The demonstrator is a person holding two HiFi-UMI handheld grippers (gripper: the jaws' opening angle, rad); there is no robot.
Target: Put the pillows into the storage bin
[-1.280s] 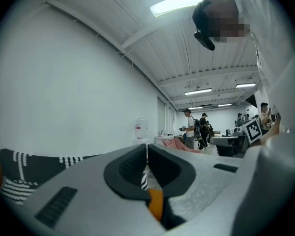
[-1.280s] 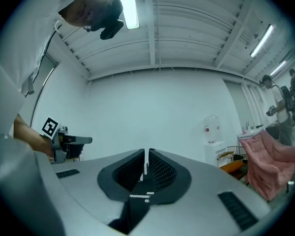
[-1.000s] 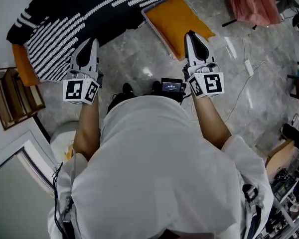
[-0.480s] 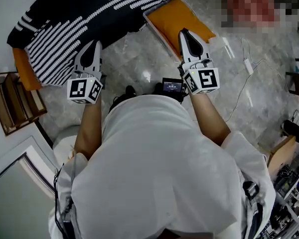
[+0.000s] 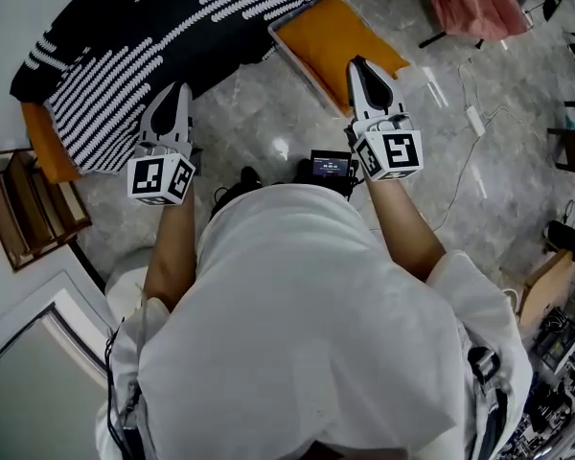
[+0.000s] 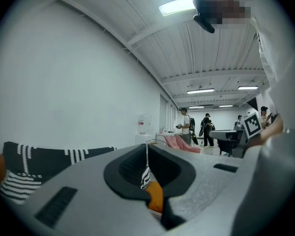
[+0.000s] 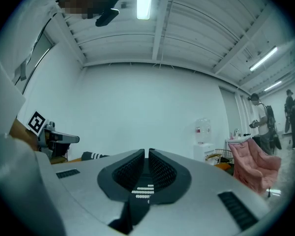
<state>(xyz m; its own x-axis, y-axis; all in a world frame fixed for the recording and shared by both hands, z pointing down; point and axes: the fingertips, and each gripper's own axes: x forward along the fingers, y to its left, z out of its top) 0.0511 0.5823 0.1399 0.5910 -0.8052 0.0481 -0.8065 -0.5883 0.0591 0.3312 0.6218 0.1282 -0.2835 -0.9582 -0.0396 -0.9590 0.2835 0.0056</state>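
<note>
Left tool (image 5: pixel 175 92) jaws together, empty, right tool (image 5: pixel 358 65) nearly closed, empty

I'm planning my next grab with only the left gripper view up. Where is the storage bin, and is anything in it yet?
Observer: The head view shows the storage bin on the floor ahead, to your right. An orange pillow is lying in it.
Operator: Is the right gripper carrying anything?
Observer: No. The right gripper is shut, with nothing between its jaws.
Operator: Any pillow outside the bin?
Observer: What looks like a second orange pillow pokes out from under the striped cover. It is beside a wooden rack, left of the left gripper.
</note>
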